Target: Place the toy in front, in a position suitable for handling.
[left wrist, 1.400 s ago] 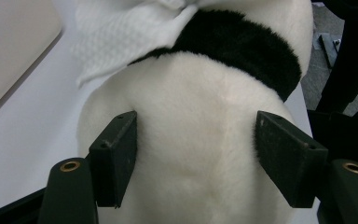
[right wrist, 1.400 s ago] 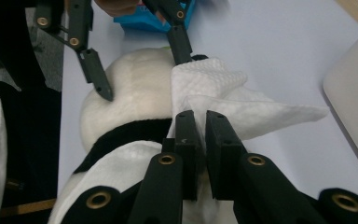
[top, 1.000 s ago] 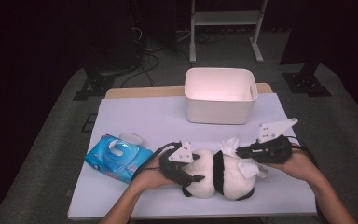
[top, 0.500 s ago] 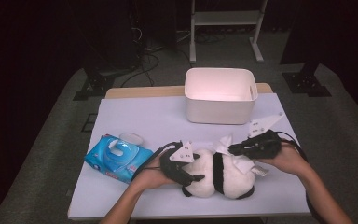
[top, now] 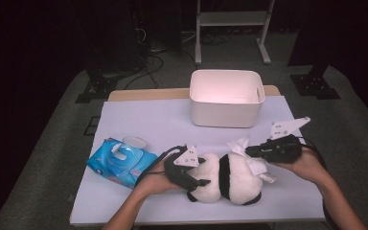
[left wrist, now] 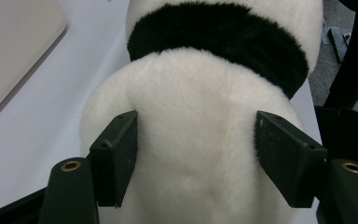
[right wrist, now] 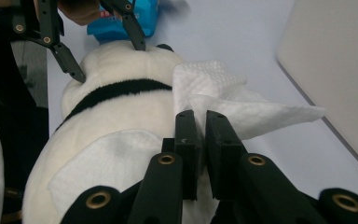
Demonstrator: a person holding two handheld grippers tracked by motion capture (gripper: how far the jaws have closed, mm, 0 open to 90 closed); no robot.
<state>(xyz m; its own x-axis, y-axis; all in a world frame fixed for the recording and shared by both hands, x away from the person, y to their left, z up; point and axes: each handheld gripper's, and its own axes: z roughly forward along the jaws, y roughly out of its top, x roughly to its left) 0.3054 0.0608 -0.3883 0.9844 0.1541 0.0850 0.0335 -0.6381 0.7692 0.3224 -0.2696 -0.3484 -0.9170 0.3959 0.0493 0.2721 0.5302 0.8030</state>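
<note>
At the near edge of the table [top: 139,120] lies a plush panda [top: 230,179] on its side, white with a black band round its middle. The left gripper [top: 199,182] clamps the panda's left end, its jaws standing fairly wide with the pads pressed into the white fur on both sides. The right gripper [top: 249,151] comes in from the right, its jaws drawn close together on a white wipe [right wrist: 242,109] that is spread over the panda's right end, with one corner sticking out toward the far side. Both forearms enter from the near edge; each hand cups its gripper from below, the left hand [top: 155,182] low beside the panda, the right hand [top: 306,163] a little higher.

Left of the panda, just beside the left gripper's cable, lies a blue pack of wipes [top: 120,163] with its white lid flap open. Farther off, beyond the panda and near the far edge, stands a white bin [top: 226,112]; its pale inside looks empty. Nothing stands between panda and bin.
</note>
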